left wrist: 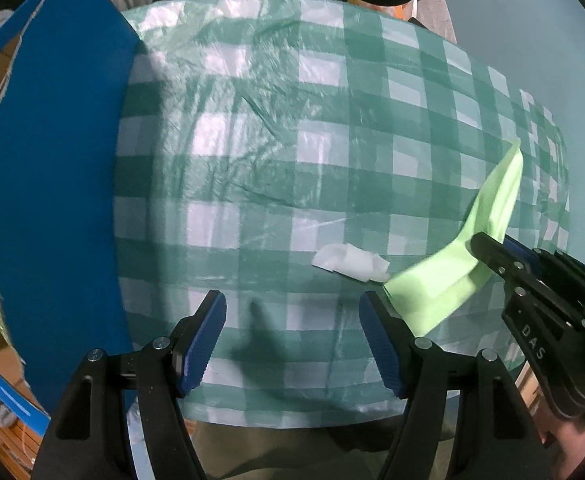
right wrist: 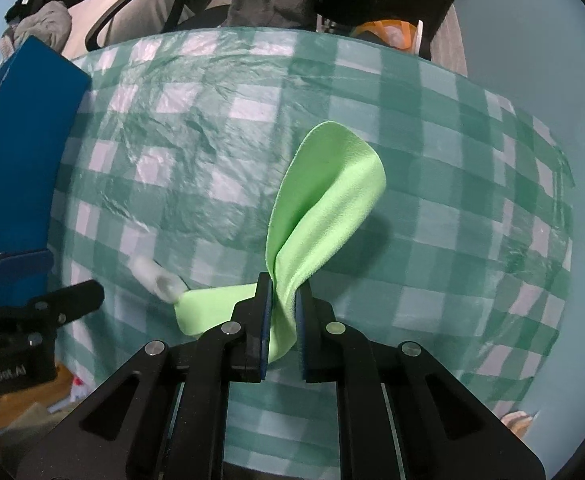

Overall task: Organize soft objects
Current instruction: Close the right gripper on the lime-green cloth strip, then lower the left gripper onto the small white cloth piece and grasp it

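A light green cloth (right wrist: pixel 324 204) hangs pinched in my right gripper (right wrist: pixel 283 296), which is shut on its fold; one end lifts off the table, the other trails at lower left. From the left wrist the same green cloth (left wrist: pixel 432 280) and right gripper (left wrist: pixel 488 252) show at the right. A crumpled white tissue (left wrist: pixel 350 262) lies on the checked tablecloth, just left of the cloth's low corner; it appears blurred as the white tissue (right wrist: pixel 158 278) in the right wrist view. My left gripper (left wrist: pixel 292 316) stands open above bare tablecloth, nothing between its blue pads.
A blue box (left wrist: pixel 56 184) with a raised flap stands at the table's left side. The round table with green-checked plastic cover (left wrist: pixel 252 120) ends at the near and right edges. A chair with piled clothes (right wrist: pixel 104 12) sits beyond the far edge.
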### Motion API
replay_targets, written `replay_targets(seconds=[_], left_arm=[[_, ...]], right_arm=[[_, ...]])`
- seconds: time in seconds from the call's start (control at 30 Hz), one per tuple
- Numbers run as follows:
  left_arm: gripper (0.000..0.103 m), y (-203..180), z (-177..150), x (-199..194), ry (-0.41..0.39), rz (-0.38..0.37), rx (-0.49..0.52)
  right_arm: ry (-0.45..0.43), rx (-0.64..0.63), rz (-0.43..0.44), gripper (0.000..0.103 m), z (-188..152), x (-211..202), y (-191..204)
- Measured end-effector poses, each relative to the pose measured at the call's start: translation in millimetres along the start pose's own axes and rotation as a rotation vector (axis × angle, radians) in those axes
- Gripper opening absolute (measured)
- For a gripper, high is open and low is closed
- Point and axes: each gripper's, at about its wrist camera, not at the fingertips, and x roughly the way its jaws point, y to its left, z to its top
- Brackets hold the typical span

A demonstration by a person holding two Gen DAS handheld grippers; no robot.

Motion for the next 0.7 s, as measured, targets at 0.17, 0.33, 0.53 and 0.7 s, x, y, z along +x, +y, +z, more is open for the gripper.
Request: replay_targets(seconds=[0.17, 0.33, 0.53, 0.7], left_arm=[[0.070, -4.1, -5.4, 12.1, 0.029, -0.019, -0.050], [0.071, -4.0, -6.4, 20.0, 0.023, -0.050, -0.126], [0.071, -1.0, -1.2, 34.4, 0.038, -0.110, -0.257], [0.071, 1.2, 4.0, 50.7, 0.065, -0.155, -0.357]], right_arm=[[0.012, 0.007, -0.003, 0.009, -8.3, 0.5, -17.1], [0.021, 0.006, 0.008, 0.009, -17.2, 1.8, -25.4], [0.030, -0.009, 0.013, 0.009, -20.9, 3.4, -37.1], [0.030, -0.033, 0.017, 0.009, -22.6, 1.7, -44.5]])
